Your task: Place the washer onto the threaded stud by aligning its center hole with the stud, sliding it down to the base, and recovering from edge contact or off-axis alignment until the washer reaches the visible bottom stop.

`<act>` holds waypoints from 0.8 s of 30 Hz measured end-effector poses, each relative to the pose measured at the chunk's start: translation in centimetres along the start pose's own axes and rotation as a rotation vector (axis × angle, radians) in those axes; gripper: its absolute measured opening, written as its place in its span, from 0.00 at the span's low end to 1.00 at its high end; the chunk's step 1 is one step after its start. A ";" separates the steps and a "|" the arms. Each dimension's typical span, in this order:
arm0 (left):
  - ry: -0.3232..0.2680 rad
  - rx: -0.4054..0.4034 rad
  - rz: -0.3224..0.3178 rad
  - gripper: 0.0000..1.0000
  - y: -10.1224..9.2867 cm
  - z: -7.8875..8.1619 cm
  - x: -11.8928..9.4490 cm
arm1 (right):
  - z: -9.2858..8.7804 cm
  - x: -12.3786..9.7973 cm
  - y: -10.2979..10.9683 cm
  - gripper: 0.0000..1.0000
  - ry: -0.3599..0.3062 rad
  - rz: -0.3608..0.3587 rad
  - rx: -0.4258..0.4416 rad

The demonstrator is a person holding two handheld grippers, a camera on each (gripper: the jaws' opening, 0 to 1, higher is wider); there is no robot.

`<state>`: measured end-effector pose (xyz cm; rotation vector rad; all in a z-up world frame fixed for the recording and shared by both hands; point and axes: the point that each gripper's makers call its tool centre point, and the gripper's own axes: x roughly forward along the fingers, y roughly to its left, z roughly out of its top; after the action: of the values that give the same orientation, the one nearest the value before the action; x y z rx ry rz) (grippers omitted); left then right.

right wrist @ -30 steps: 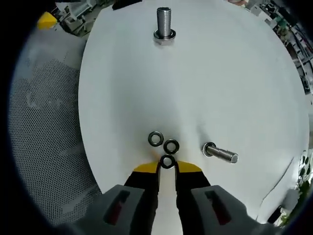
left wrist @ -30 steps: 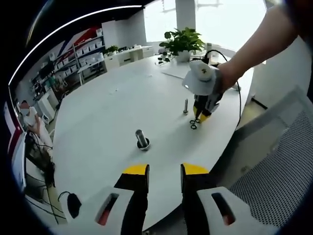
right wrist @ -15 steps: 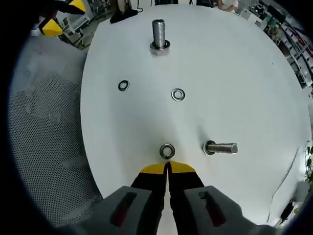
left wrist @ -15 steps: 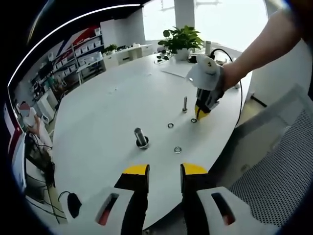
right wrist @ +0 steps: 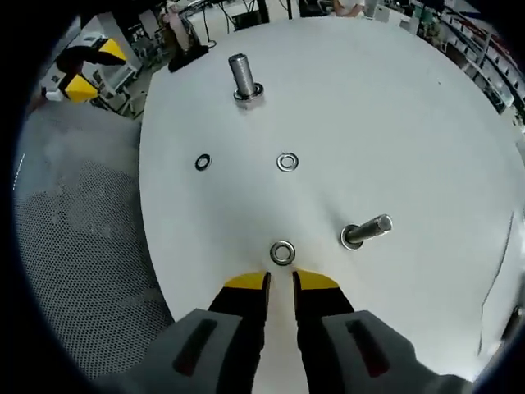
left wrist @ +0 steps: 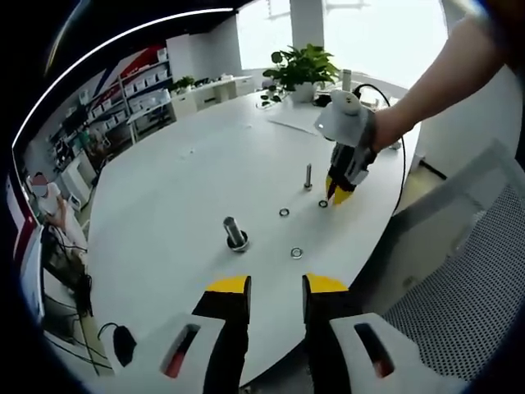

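Observation:
Three metal washers lie flat on the white table [right wrist: 394, 123]: one [right wrist: 282, 253] just ahead of my right gripper [right wrist: 280, 283], two farther off [right wrist: 287, 162] [right wrist: 203, 162]. The right jaws stand open by a narrow gap with nothing between them. A thick threaded stud [right wrist: 244, 80] stands upright at the far side, and a thin stud [right wrist: 366, 231] stands to the right. In the left gripper view the right gripper [left wrist: 339, 194] hovers by the nearest washer [left wrist: 323, 203], with the thick stud [left wrist: 234, 232] nearer me. My left gripper [left wrist: 276, 287] is open and empty above the table edge.
The table edge curves close under both grippers, with grey mesh [right wrist: 74, 246] beyond it. A potted plant [left wrist: 305, 70], papers and a black cable [left wrist: 400, 176] sit at the far end. Shelving [left wrist: 135, 98] and a seated person [left wrist: 49, 201] are off to the left.
The three washers, clustered at the right jaws a second ago, now lie spread apart. The right jaws, shut half a second ago, have parted slightly. The left gripper has held still.

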<state>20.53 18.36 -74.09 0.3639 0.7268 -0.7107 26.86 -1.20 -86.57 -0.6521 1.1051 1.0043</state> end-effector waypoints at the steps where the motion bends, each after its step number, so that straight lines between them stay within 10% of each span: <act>1: -0.002 -0.003 -0.003 0.23 0.0 0.0 0.0 | 0.1 0.1 0.1 0.21 0.003 0.003 0.007; 24: 0.005 0.014 -0.017 0.23 -0.4 0.0 0.1 | 1.3 0.8 0.5 0.16 0.140 0.022 -0.254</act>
<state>20.33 18.05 -74.24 0.3732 0.7308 -0.7311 27.03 0.43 -86.88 -0.9282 1.1172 1.1423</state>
